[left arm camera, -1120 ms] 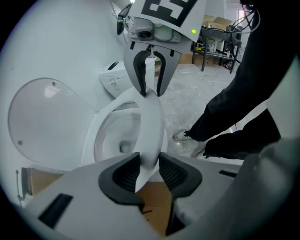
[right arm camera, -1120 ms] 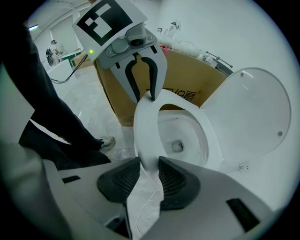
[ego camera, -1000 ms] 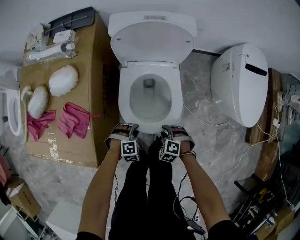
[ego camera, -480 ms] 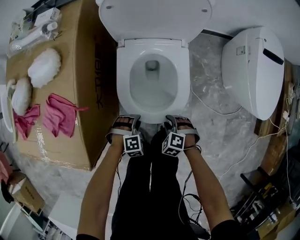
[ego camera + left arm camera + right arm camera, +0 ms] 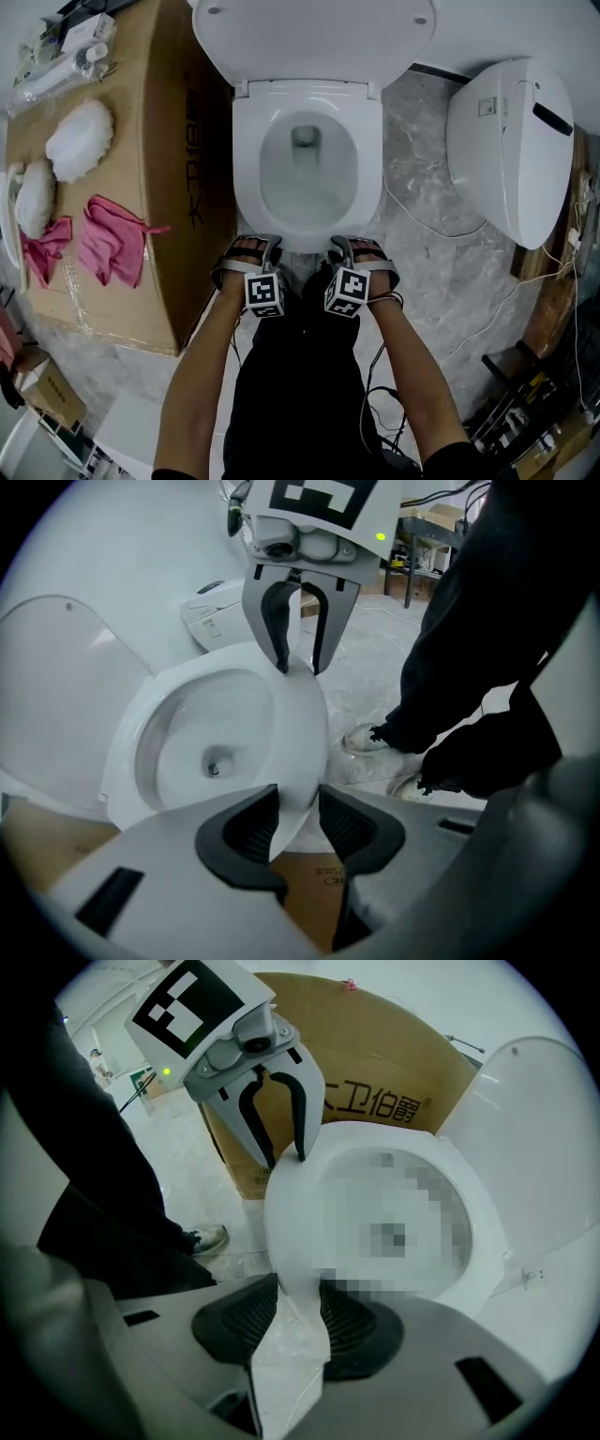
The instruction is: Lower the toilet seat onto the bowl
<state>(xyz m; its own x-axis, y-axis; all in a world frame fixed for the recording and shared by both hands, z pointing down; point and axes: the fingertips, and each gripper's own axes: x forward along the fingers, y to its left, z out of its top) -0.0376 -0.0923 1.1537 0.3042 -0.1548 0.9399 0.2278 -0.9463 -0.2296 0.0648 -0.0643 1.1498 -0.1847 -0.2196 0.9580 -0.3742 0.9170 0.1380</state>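
The white toilet seat (image 5: 249, 159) lies down flat on the bowl (image 5: 305, 192), with the lid (image 5: 314, 37) standing open behind it. Both grippers point steeply down at the seat's front edge. My left gripper (image 5: 251, 246) is shut on the front rim, which fills the gap between its pads (image 5: 246, 827) in the left gripper view. My right gripper (image 5: 354, 246) grips the same rim a little to the right. Its jaws have just been opening slightly, and the seat (image 5: 295, 1232) still sits between the pads (image 5: 349, 1314). Each gripper view shows the other gripper (image 5: 300, 667) (image 5: 286, 1159) on the rim.
A big cardboard box (image 5: 169, 187) stands close on the toilet's left, carrying pink cloths (image 5: 108, 248) and white puffs (image 5: 80, 139). A second white toilet (image 5: 511, 141) lies on the right. Cables (image 5: 441, 234) run over the marble floor. The person's black-clad legs stand right before the bowl.
Both grippers have sunk together with the seat's front edge between their jaws. The head view has drawn closer to the toilet, which now looks larger.
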